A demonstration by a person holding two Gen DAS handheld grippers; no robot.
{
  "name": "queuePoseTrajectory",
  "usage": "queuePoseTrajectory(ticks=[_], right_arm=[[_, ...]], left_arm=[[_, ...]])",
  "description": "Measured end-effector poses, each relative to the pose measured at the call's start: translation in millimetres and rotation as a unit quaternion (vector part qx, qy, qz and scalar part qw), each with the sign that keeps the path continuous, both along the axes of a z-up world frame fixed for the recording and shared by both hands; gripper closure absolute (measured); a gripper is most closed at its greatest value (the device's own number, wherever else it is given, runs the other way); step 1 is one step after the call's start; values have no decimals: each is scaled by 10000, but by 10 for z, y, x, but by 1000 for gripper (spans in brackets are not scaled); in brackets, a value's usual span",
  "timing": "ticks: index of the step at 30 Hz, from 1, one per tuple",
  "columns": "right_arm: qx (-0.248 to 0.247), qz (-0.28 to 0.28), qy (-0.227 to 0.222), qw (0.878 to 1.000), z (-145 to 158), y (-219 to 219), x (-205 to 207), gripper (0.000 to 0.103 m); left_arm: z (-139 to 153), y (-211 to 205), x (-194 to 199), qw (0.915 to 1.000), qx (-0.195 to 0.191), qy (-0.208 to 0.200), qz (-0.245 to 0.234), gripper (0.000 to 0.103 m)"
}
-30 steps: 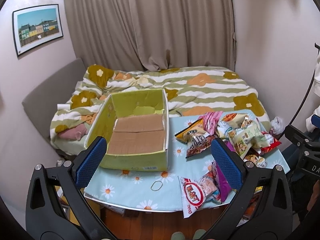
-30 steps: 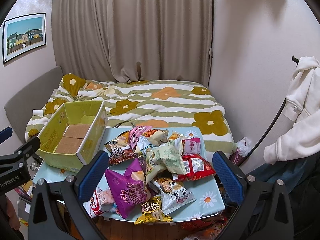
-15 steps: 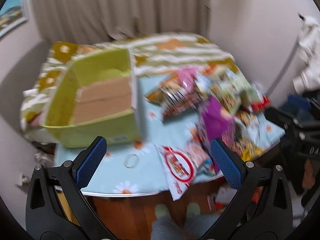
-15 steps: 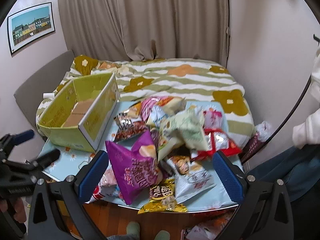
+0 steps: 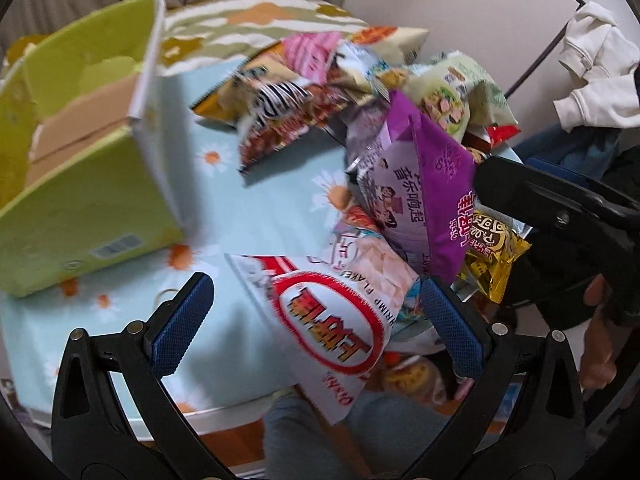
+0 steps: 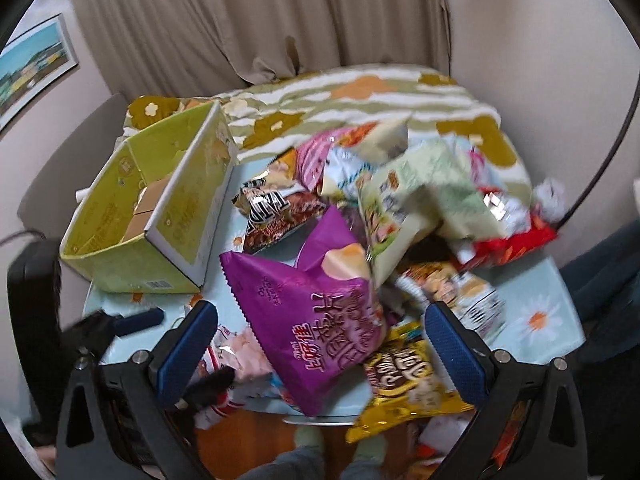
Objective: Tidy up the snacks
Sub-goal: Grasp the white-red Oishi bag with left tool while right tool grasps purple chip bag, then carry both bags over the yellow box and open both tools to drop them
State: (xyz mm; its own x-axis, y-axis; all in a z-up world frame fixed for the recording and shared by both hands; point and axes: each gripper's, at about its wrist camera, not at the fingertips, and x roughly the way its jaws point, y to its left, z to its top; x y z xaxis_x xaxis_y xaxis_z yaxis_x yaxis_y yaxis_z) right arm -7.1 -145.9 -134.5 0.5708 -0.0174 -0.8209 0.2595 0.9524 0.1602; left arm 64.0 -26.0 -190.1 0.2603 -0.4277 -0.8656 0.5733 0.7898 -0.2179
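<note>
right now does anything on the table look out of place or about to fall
Yes. The white-and-red snack bag and the gold bag hang over the table's near edge, and more packets seem to lie on the floor below. The green box holds no snacks.

Purple snack bag (image 6: 320, 316), lime-green box (image 5: 80, 208) (cardboard-brown inside), daisy-print tablecloth (image 5: 256, 208)

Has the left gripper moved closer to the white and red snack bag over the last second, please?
Yes. The left gripper has dropped forward and rightward, judged against the green box; the white and red snack bag now lies between its open fingers.
</note>
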Motion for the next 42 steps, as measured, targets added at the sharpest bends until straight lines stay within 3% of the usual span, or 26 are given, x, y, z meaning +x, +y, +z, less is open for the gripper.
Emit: queuePoseTrajectory(ticks=[9,14,18,27,33,35,42], right_arm=[[206,-151,375,9990,-316,17,281,0],[189,-230,498,9983,-433,18,377,1],[239,-336,577,9975,-499,-55,406,1],[596,-344,647,9955,-608,-163,362,6],[622,-203,717,9953,-655,-138,390,17],[554,-165,753,9955,-662,-118,407,27],[608,-107,639,9960,-567,-126,338,43]], left_arm=[[-333,-91,235,9978,-301,517,-276,9],[-383,-107,315,9965,-369,571,-491,15],[-393,-47,377,9956,-409,629,-568,29],[-392,65,378,9950,-405,583,-698,43],[-351,122,326,9956,-384,500,-694,47],[-328,122,304,9962,-332,411,-692,48],[-248,210,271,9975,-302,202,-610,55]])
